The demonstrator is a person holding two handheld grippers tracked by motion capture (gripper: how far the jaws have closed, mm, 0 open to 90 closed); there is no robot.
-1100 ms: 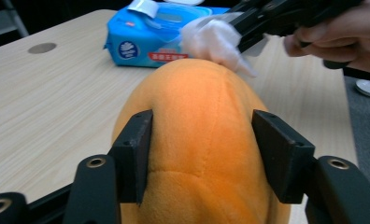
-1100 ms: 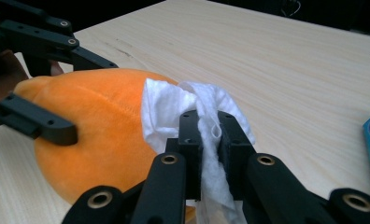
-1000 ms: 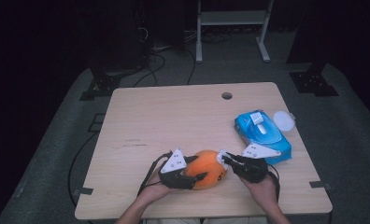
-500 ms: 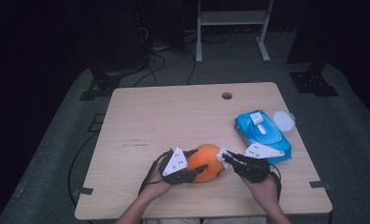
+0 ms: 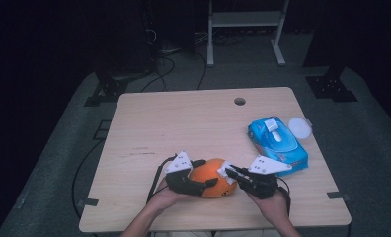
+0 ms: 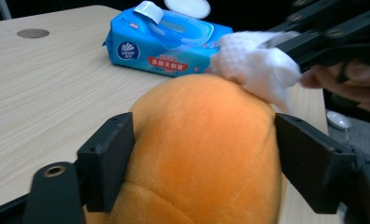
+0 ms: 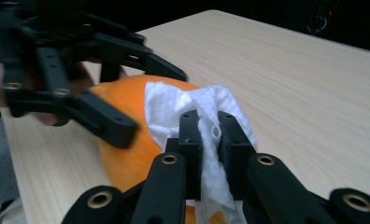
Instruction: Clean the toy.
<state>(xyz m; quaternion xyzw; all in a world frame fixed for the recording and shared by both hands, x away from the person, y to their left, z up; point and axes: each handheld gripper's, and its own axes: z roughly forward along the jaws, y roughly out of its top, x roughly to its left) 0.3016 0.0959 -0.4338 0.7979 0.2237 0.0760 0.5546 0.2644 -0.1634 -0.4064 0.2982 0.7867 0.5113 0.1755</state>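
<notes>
Jaws of the left gripper [image 6: 202,154] clamp an orange plush toy [image 5: 212,177] at lower centre of the table [image 5: 183,123], while the right gripper [image 7: 210,135], pinching a white wipe [image 7: 206,112], presses it against the toy.

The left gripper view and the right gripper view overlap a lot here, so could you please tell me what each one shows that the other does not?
The left gripper view alone shows the blue wet-wipe pack with its lid open, and the round hole cover in the table.

The right gripper view alone shows the right gripper clamping the white wipe between its fingers.

Both show the orange plush toy, the wipe pressed on it, the left gripper holding the toy at both sides, and the wooden table.
</notes>
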